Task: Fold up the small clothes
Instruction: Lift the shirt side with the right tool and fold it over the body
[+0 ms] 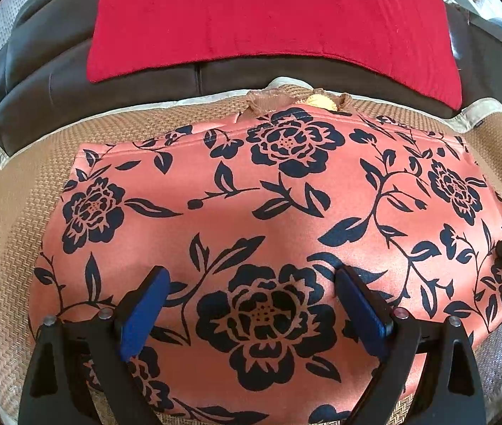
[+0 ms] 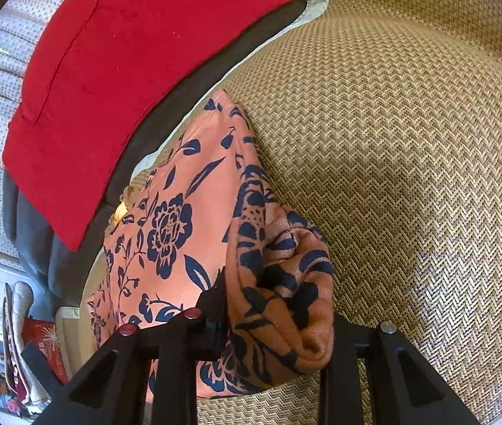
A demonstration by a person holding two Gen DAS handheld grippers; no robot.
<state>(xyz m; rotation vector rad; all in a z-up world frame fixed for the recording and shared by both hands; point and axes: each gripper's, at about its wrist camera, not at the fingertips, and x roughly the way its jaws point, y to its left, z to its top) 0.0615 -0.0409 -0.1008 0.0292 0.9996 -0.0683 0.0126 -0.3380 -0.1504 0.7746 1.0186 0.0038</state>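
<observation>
The floral garment is being kept spread on the woven mat. Its edge is being gripped by the right tool (for folding over, probably), while the left tool is being held open above it.

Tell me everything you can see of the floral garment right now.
The floral garment is salmon-orange cloth printed with dark navy roses, leaves and vines, smooth and slightly shiny. It lies mostly flat on the woven mat, with tan lace and something yellow peeking out at its far edge. The left gripper hovers open over it. Its right edge is bunched into a thick fold, and the right gripper is shut on that fold.
</observation>
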